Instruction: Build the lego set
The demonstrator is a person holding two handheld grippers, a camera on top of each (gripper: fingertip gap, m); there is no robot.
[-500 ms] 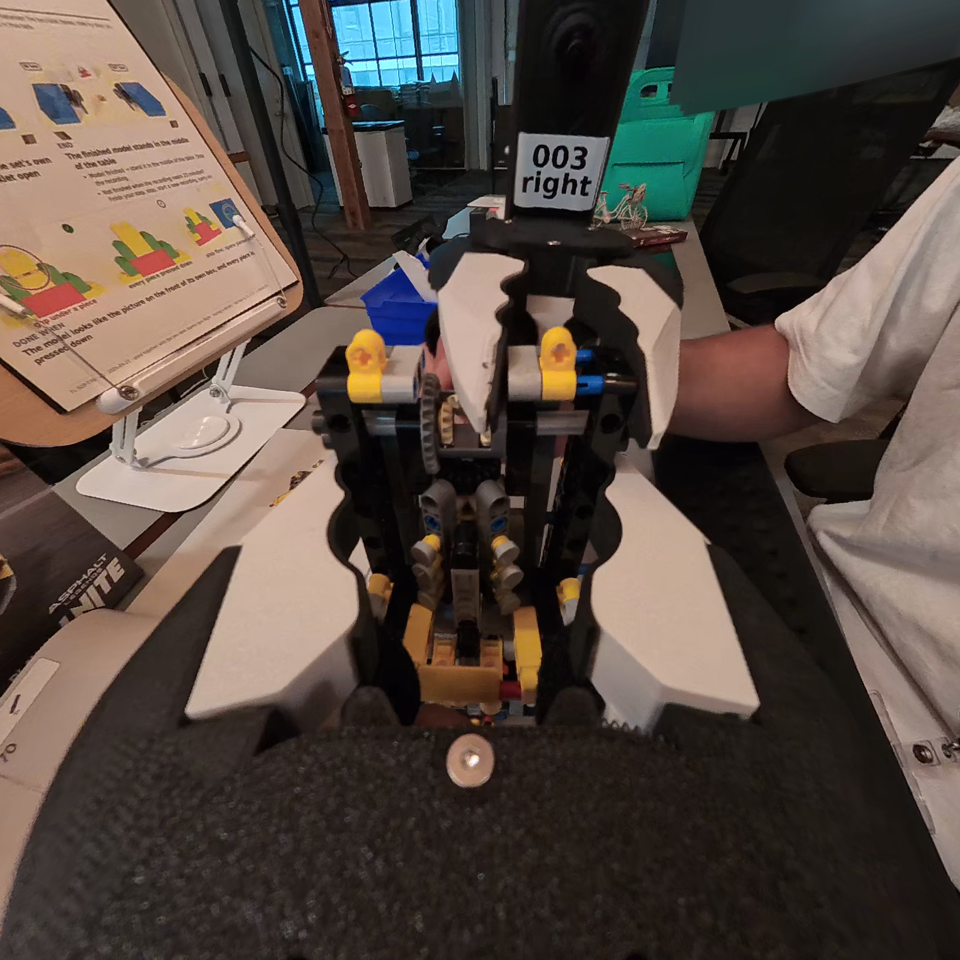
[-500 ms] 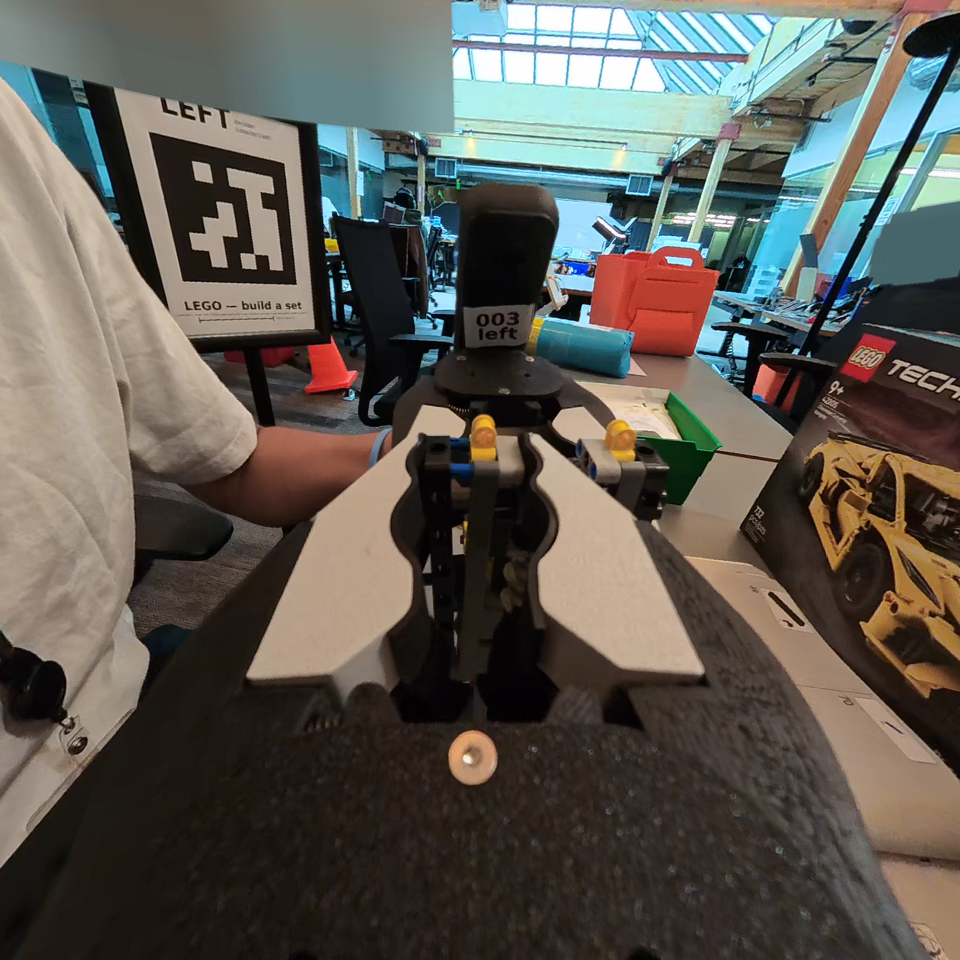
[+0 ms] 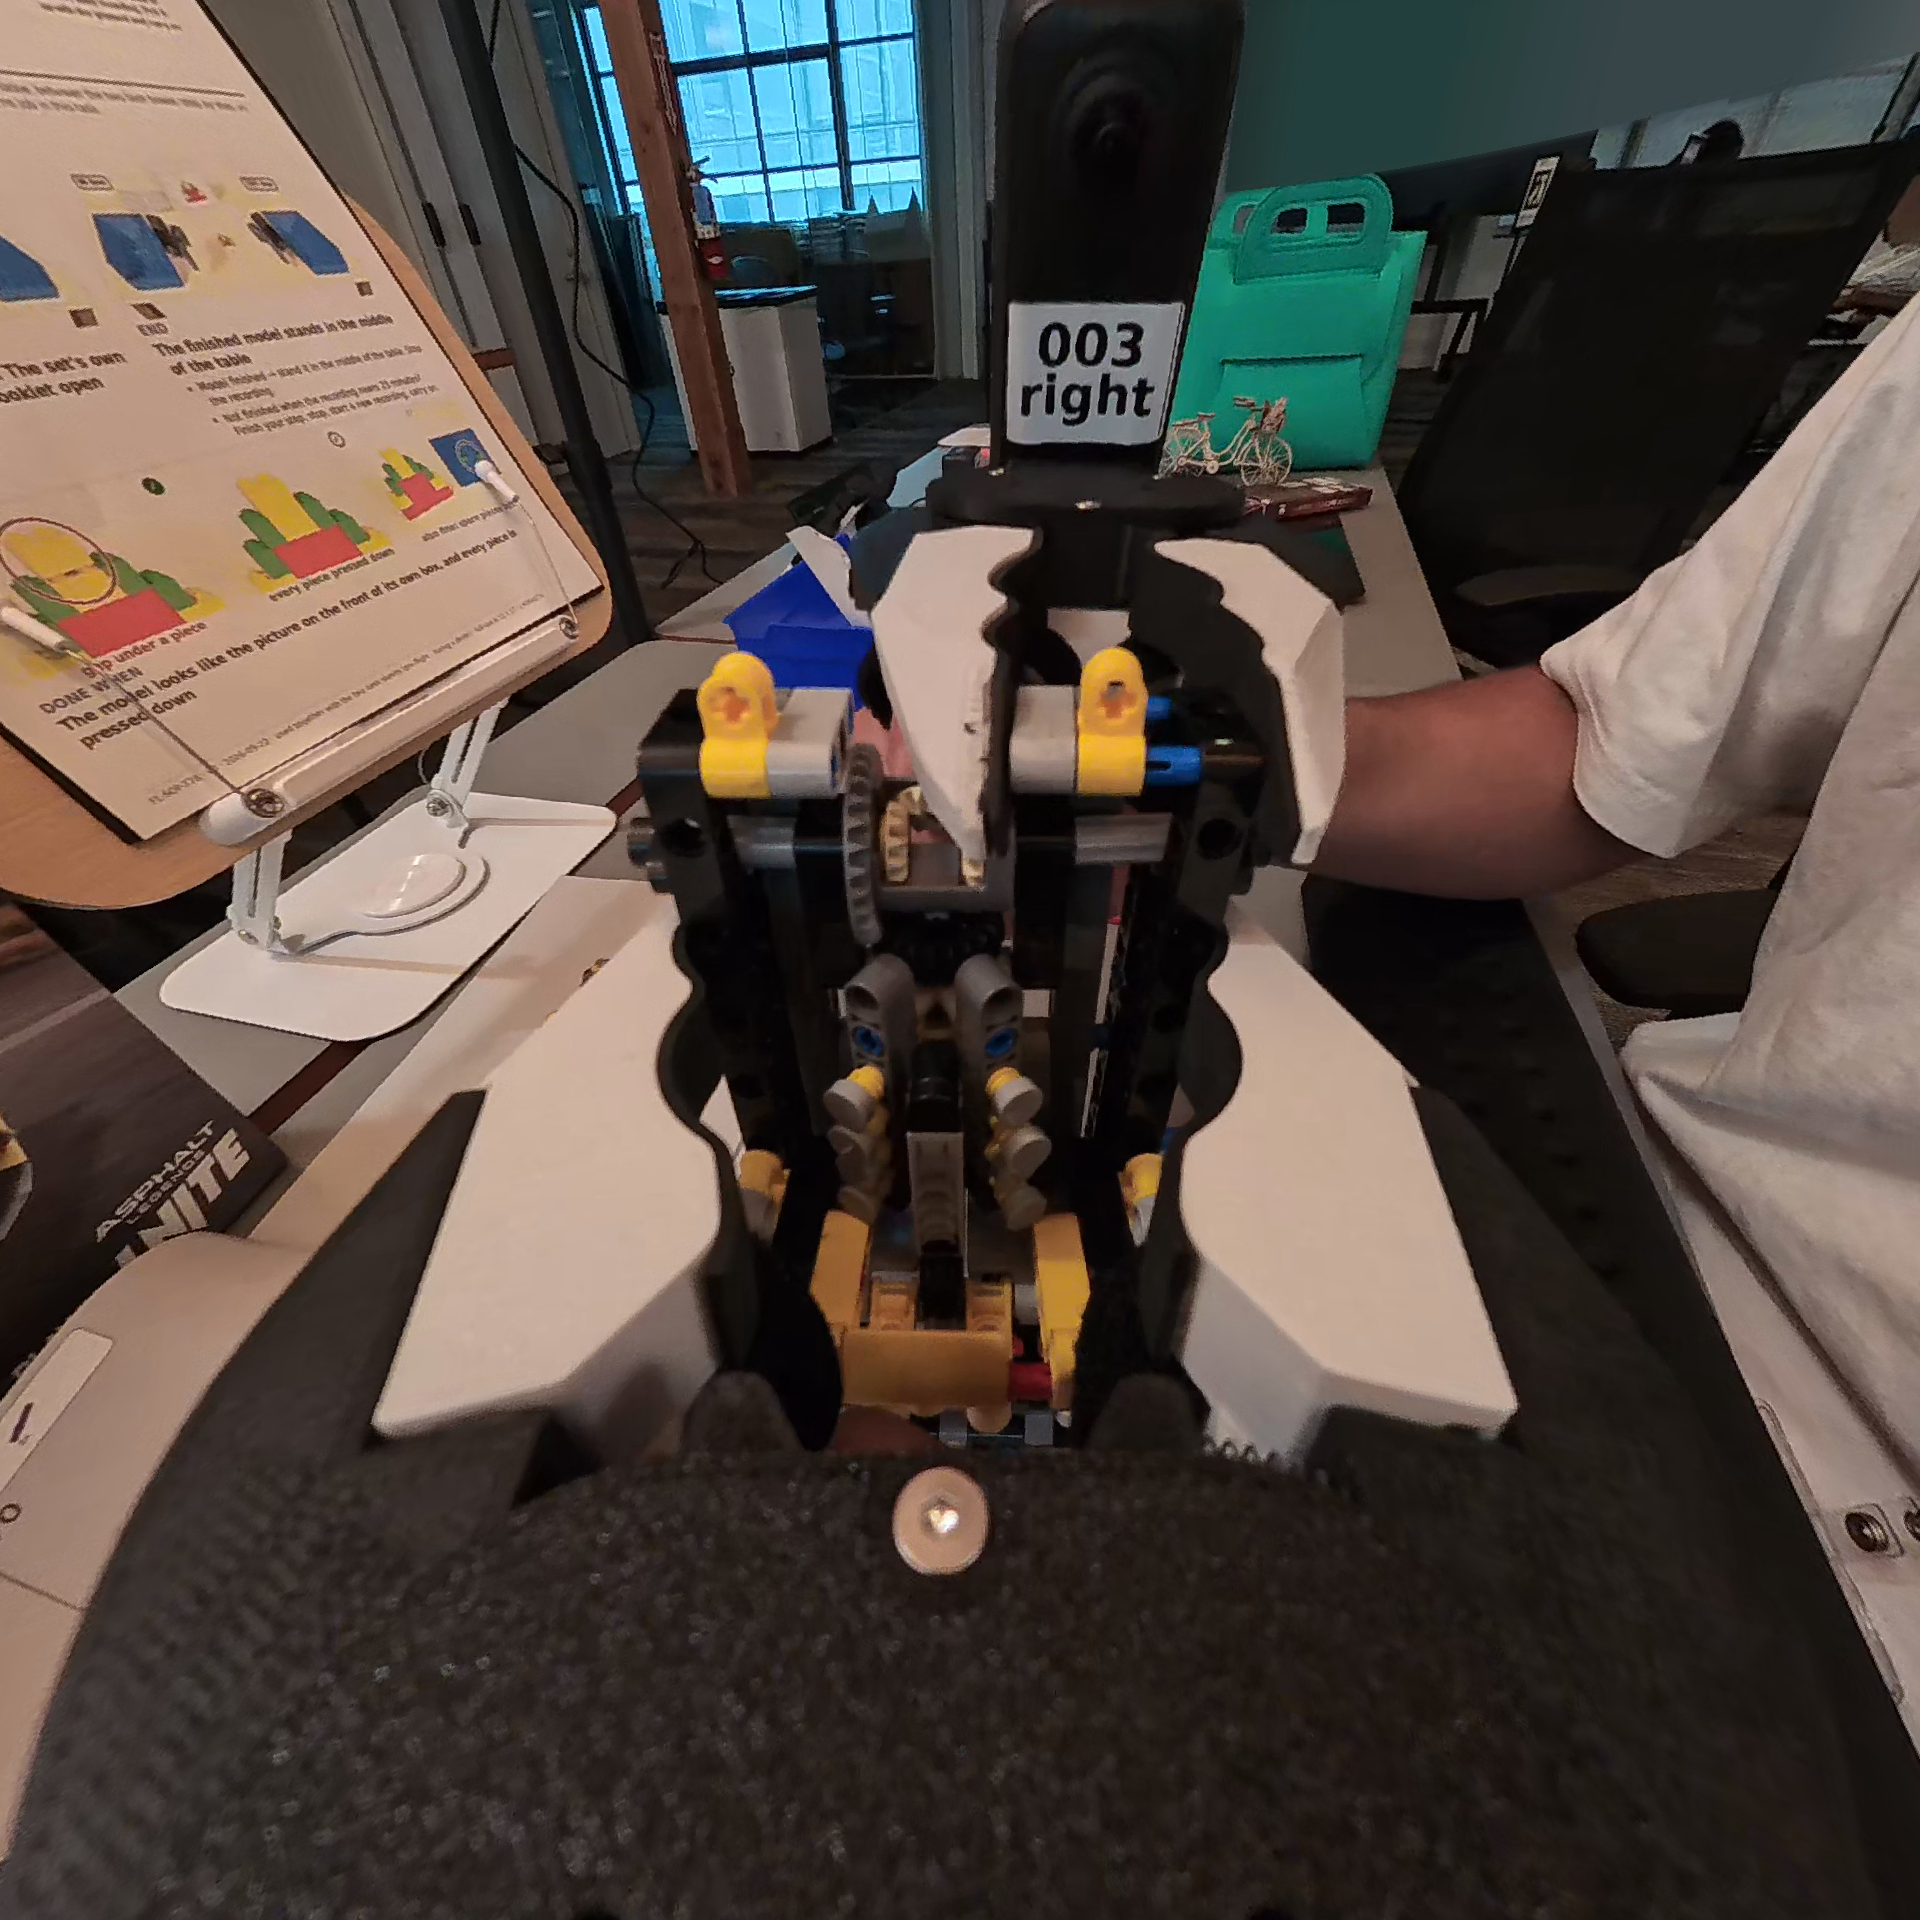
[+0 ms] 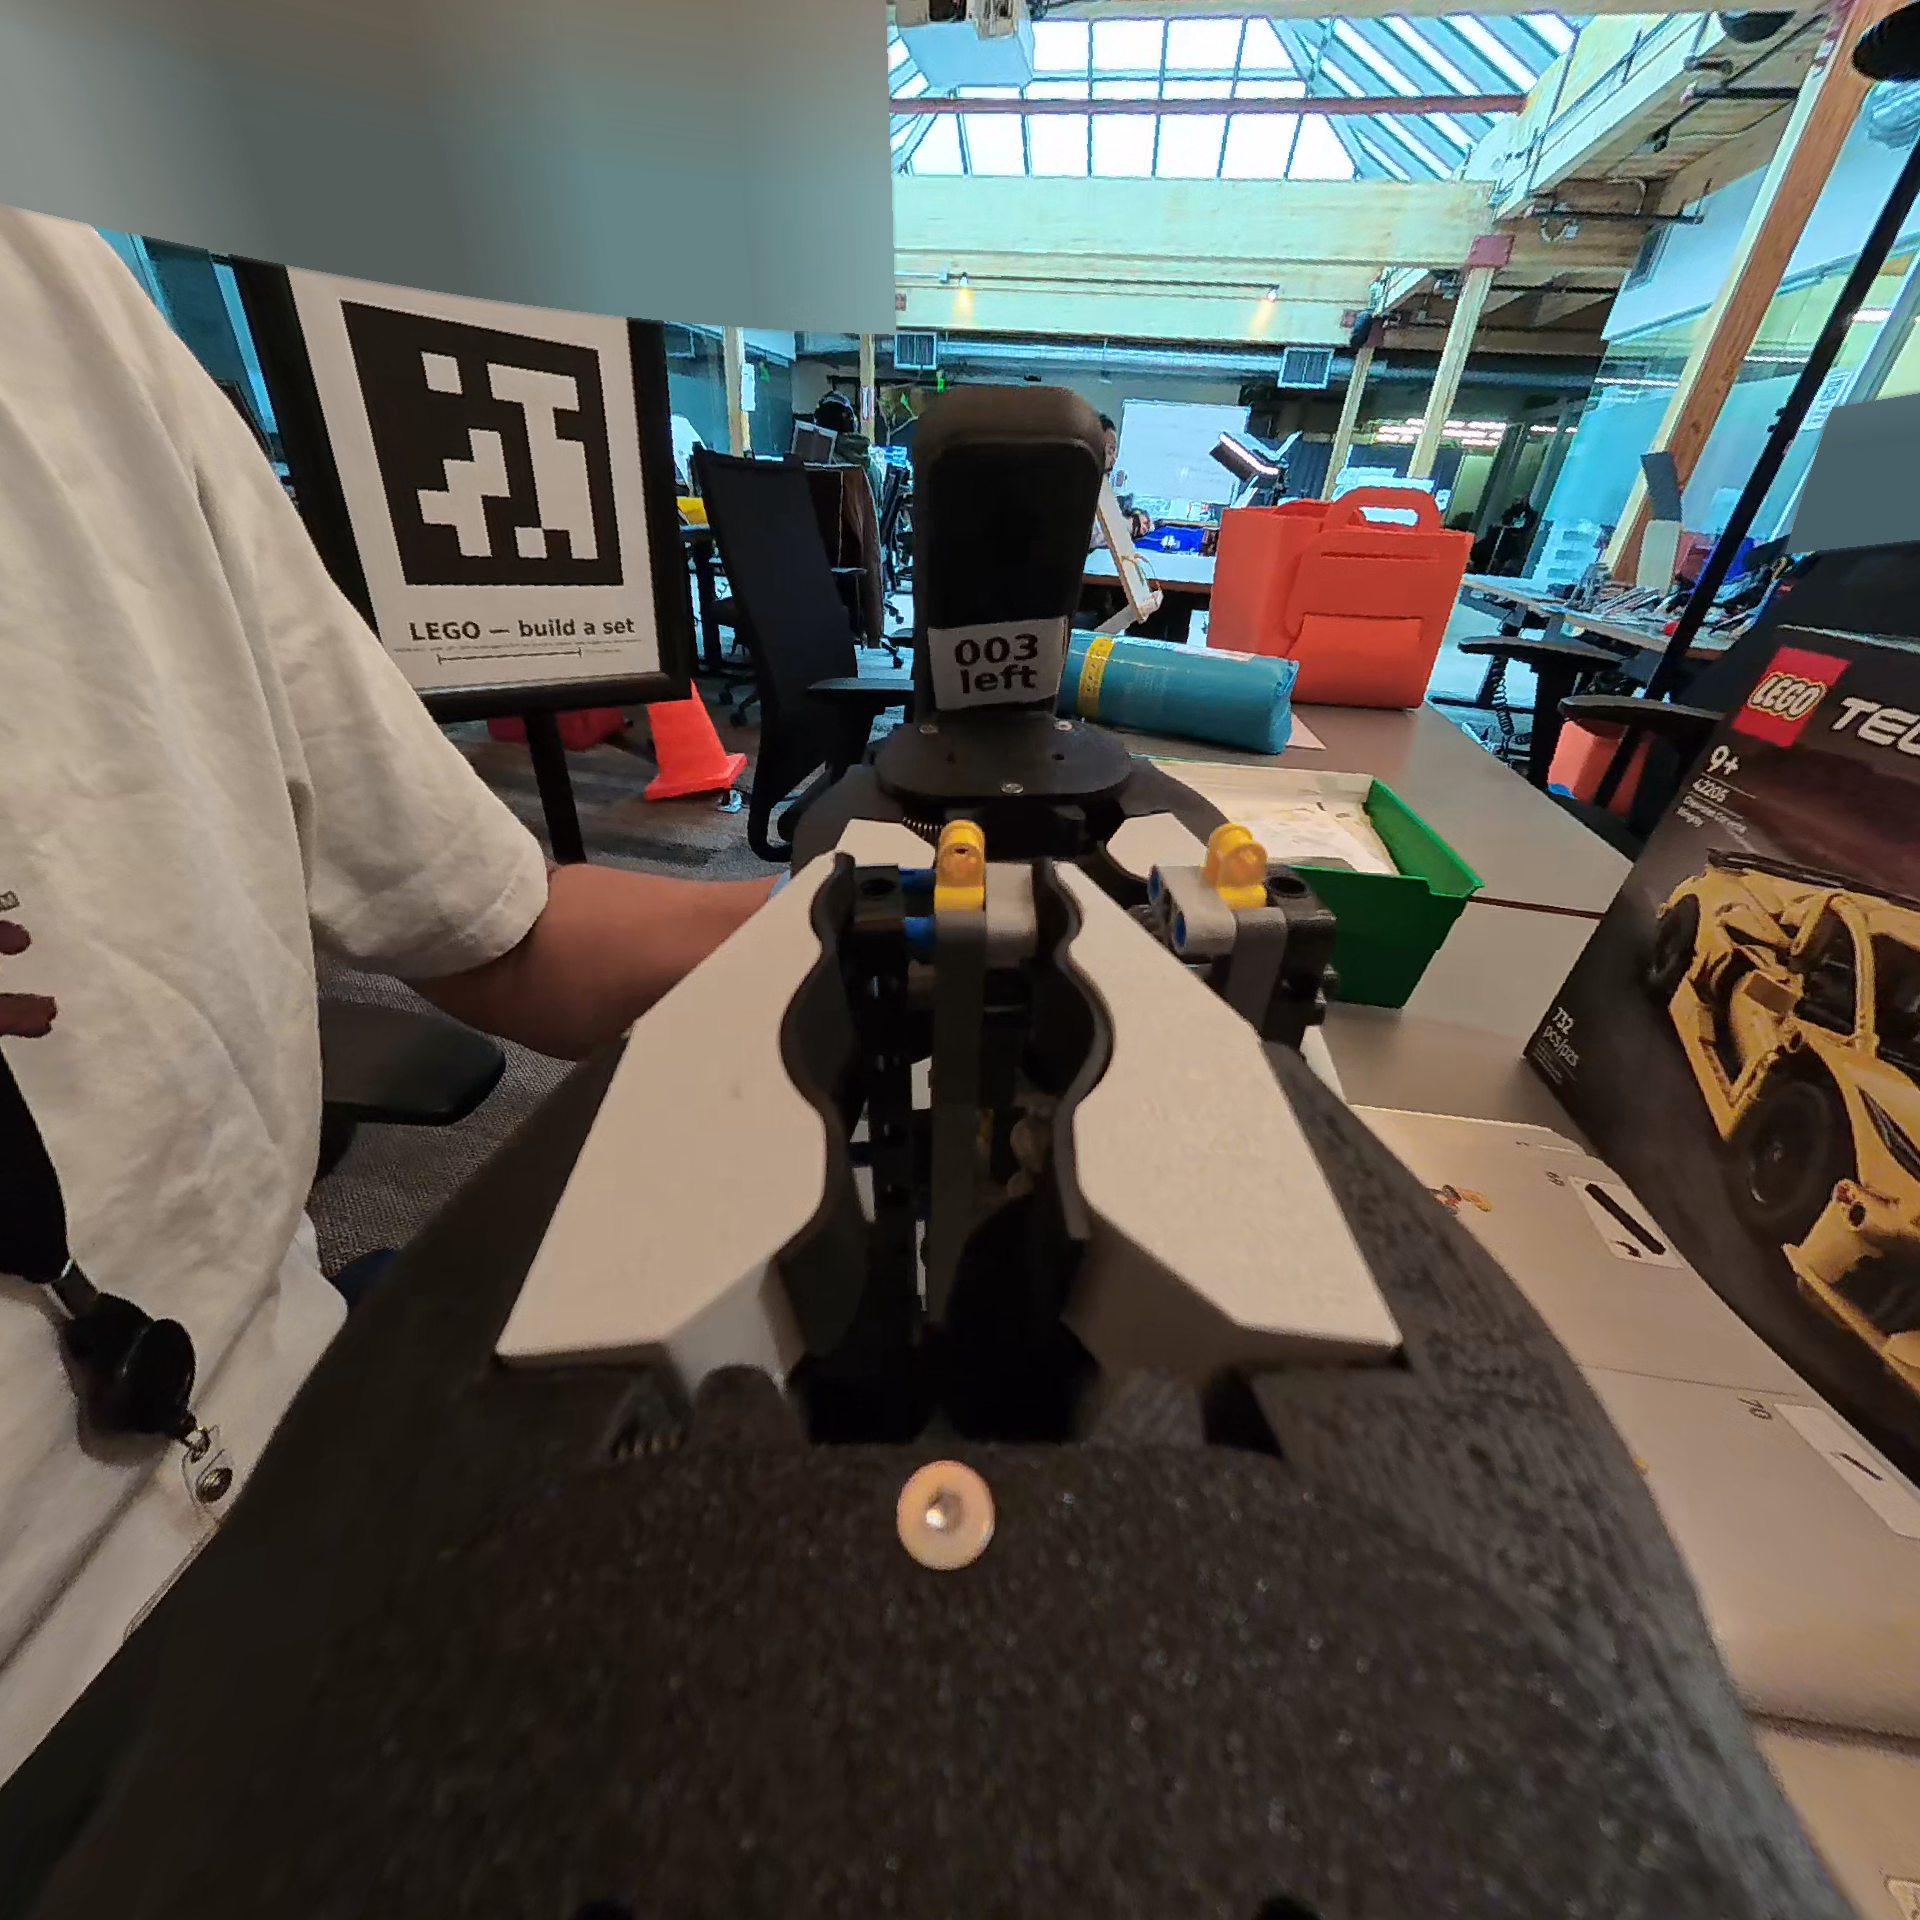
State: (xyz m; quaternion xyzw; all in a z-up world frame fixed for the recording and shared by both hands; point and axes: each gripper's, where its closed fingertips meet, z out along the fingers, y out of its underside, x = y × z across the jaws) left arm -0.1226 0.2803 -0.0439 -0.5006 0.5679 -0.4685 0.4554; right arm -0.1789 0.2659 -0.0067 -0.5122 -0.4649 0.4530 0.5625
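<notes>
The partly built lego model (image 3: 935,1039) is a black frame with grey gears and yellow and grey connectors, held up between both grippers. My left gripper (image 3: 951,966) is shut on the model's lower sides, its white fingers (image 3: 582,1195) flanking it. My right gripper (image 3: 1122,821) comes from the far side and clamps the model's top right part by a yellow connector (image 3: 1112,717). In the right wrist view my right gripper (image 4: 945,935) is shut on the model's grey and black beams (image 4: 956,997), with the left gripper (image 4: 1013,842) facing it just behind.
An instruction sheet on a white stand (image 3: 260,468) is at the left, with a blue bin (image 3: 790,623) behind the model. A green bin (image 4: 1392,894) and the set's box (image 4: 1766,987) are at the right. The person's arm (image 3: 1455,779) reaches in beside the table. There is about 6 cm between the tips of the two grippers.
</notes>
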